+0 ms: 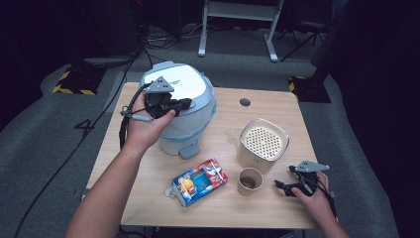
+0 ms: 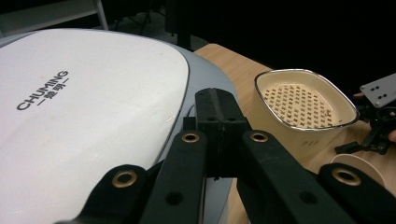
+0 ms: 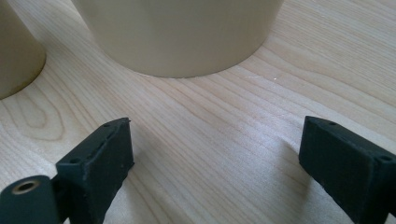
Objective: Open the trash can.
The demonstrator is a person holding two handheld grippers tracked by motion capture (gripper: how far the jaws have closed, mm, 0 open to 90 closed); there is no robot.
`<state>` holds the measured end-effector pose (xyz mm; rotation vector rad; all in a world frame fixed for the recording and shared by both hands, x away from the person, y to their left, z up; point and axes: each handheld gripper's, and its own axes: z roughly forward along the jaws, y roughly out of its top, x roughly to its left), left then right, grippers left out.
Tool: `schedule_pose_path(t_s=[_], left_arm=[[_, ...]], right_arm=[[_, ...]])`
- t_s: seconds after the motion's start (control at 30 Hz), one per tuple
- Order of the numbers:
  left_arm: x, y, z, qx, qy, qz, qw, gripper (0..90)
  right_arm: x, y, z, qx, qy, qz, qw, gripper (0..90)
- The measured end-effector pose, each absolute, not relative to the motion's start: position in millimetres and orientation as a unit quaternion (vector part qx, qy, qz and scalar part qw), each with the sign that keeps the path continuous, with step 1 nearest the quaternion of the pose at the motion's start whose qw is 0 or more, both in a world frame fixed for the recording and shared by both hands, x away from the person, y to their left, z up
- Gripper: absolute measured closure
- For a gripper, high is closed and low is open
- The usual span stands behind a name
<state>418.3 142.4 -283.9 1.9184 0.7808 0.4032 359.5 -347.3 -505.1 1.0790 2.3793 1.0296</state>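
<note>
At upper left of the high view, the left hand-held gripper [image 1: 184,104] rests with jaws pressed together on the white lid of the cooker [image 1: 190,82], seemingly about to press or open it. The right hand-held gripper [image 3: 212,163] waits wide open on the tabletop [image 3: 219,116] beside the cream basket [image 1: 264,144]. Next comes finding the lid's latch.

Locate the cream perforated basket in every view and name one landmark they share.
High view: cream perforated basket stands right of centre on the table, behind the paper cup.
Left gripper view: right of centre, past the shut jaws.
Right gripper view: its plain wall runs along the top edge, beyond the open jaws.
Shared landmark: the paper cup beside it.
</note>
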Motion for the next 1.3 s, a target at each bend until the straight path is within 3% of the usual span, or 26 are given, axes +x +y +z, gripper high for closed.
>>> schedule_pose_path(t_s=[0.8,1.0,1.03,1.1,1.13,1.3], left_arm=[[414,135,-283,0.798,0.320,0.191,0.473,90.0],[415,137,-287,0.787,0.324,0.175,0.495,90.0],[414,137,-287,0.785,0.323,0.170,0.500,88.6],[412,135,-287,0.779,0.319,0.176,0.510,68.2],[411,134,-287,0.779,0.314,0.180,0.512,63.2],[401,132,-284,0.781,0.289,0.167,0.528,55.5]], right_arm=[[360,-347,-505,0.379,0.836,0.362,0.166,10.1],[360,-347,-505,0.379,0.836,0.362,0.166,10.1],[360,-347,-505,0.379,0.836,0.362,0.166,10.1],[360,-347,-505,0.379,0.836,0.362,0.166,10.1],[360,-347,-505,0.379,0.836,0.362,0.166,10.1],[360,-347,-505,0.379,0.835,0.362,0.166,10.1]])
